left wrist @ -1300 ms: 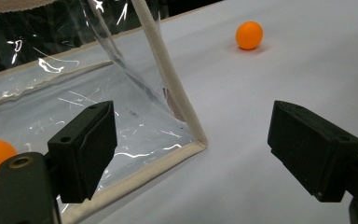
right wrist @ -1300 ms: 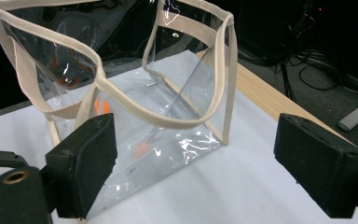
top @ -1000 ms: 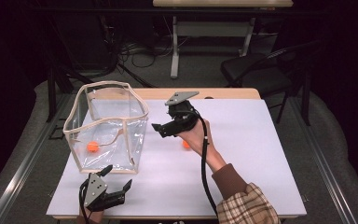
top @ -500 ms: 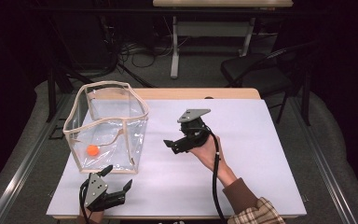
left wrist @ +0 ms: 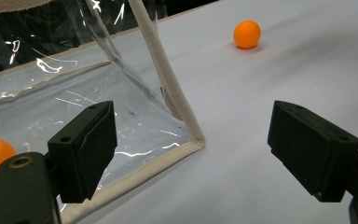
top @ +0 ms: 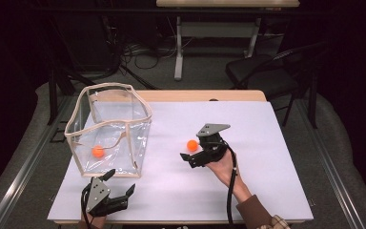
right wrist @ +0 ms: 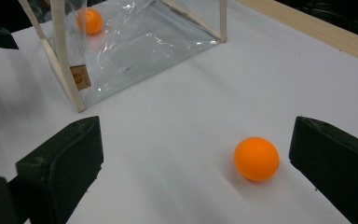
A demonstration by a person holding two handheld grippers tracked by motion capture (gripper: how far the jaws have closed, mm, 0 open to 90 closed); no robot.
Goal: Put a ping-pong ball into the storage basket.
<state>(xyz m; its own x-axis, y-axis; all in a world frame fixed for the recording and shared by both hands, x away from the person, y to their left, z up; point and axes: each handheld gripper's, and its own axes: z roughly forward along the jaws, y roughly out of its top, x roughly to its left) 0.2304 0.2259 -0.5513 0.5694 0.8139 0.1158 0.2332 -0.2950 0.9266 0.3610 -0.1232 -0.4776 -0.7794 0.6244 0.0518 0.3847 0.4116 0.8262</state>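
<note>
High view | right gripper (top: 189, 157) wide, empty, jaws just opening | ball (top: 192, 145) beside | bag (top: 138, 143) well apart

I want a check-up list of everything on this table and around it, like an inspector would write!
Surface: white table top, wooden strip at its far edge.
Job's things: small orange ball lies on the table between the right gripper's jaws, untouched; second orange ball sits inside the clear plastic bag with beige trim.
Clutter: nothing seen.
Grippers: right gripper's jaws have just been opening; left gripper open, nothing between its jaws, near the bag's corner.
Cables: black cable trails from the right gripper.
Surroundings: dark chair, cords on the floor.
</note>
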